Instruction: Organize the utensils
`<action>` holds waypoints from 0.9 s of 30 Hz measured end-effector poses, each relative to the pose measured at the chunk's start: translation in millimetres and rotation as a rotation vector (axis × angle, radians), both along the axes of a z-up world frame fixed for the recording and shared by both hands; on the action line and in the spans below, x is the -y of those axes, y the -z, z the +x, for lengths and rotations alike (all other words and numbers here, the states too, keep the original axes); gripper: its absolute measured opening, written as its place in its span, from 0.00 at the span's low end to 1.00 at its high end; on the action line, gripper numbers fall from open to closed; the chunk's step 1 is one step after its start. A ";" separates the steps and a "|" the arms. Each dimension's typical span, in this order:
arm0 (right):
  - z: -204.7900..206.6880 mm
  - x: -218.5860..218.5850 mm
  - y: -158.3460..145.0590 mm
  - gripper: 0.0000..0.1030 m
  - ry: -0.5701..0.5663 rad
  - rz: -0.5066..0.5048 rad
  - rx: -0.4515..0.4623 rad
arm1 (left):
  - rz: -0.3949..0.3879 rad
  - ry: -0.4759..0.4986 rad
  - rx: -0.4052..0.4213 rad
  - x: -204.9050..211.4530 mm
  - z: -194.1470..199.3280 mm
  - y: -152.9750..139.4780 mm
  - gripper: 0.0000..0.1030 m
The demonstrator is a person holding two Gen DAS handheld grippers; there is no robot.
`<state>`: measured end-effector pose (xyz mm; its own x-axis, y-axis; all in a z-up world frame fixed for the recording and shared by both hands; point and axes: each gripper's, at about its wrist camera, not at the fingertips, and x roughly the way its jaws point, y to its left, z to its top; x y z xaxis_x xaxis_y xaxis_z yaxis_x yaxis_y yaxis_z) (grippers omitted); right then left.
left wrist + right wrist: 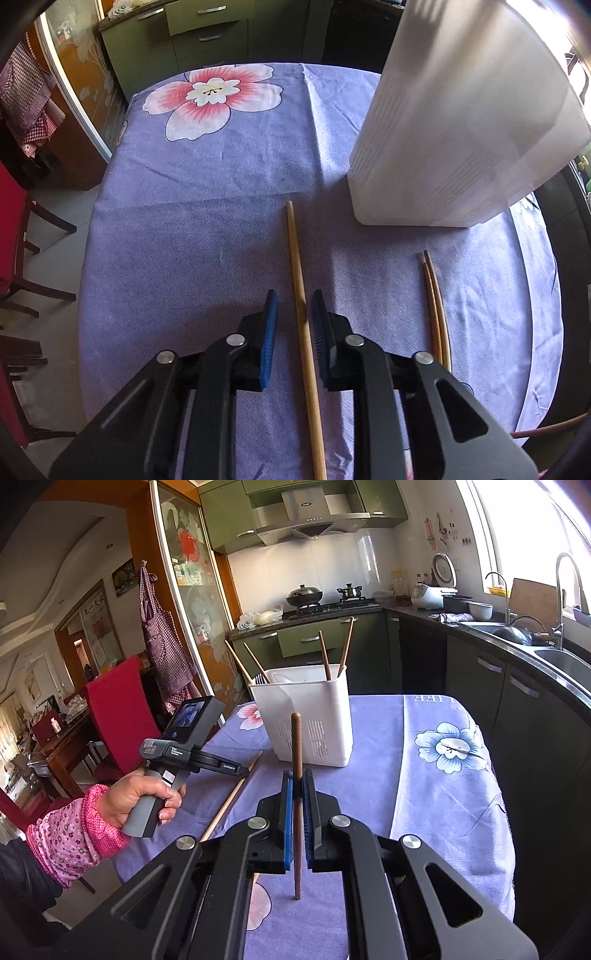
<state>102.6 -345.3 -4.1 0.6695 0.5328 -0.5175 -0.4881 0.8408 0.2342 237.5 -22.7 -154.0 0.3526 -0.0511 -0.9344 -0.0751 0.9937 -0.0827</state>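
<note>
Item: left claw (293,306), black frame with blue ribbed pads, lower centre of the left wrist view; jaws parted, straddling a long pale wooden chopstick (301,314) that lies flat on the purple flowered cloth of the tabletop (207,206); the right pad sits just beside or against the stick, the left pad stands clear of it, so no grip is made. Item: two thin brown chopsticks (437,314), lying together on the cloth at lower right of the same view, well apart from the pale one. Item: white slotted plastic utensil holder (454,140), upright on the cloth at upper right, beyond the tip of the pale chopstick. Item: right claw (298,790), lower centre of the right wrist view, jaws closed on a dark brown wooden chopstick (296,746) held nearly upright, its ends standing out above and below the pads. The holder (310,720) stands at mid-frame behind it, four chopsticks leaning out of its top, two at the left corner, two at the right. Item: a hand (144,797) in a pink floral sleeve (74,838), left of frame, holding the grey handle of the other claw above the pale chopstick (229,801).
</note>
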 end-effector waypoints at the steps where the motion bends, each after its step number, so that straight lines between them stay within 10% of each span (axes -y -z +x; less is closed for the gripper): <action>1: 0.2 0.2 0.3 0.06 0.000 0.000 0.000 | 0.000 0.003 -0.006 1.2 1.5 2.1 0.16; 14: -0.8 1.1 1.5 0.06 -0.004 0.005 -0.006 | 0.035 0.004 0.037 0.9 -1.1 -6.1 0.05; 27: -1.5 2.7 -2.2 0.06 0.007 0.015 0.002 | 0.012 0.076 0.337 -3.7 -95.3 -113.9 0.05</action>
<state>101.2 -348.1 -2.0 0.6745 0.5356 -0.5082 -0.4824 0.8408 0.2458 142.2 -19.0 -40.1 0.6373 -0.0788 -0.7665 0.0291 0.9965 -0.0783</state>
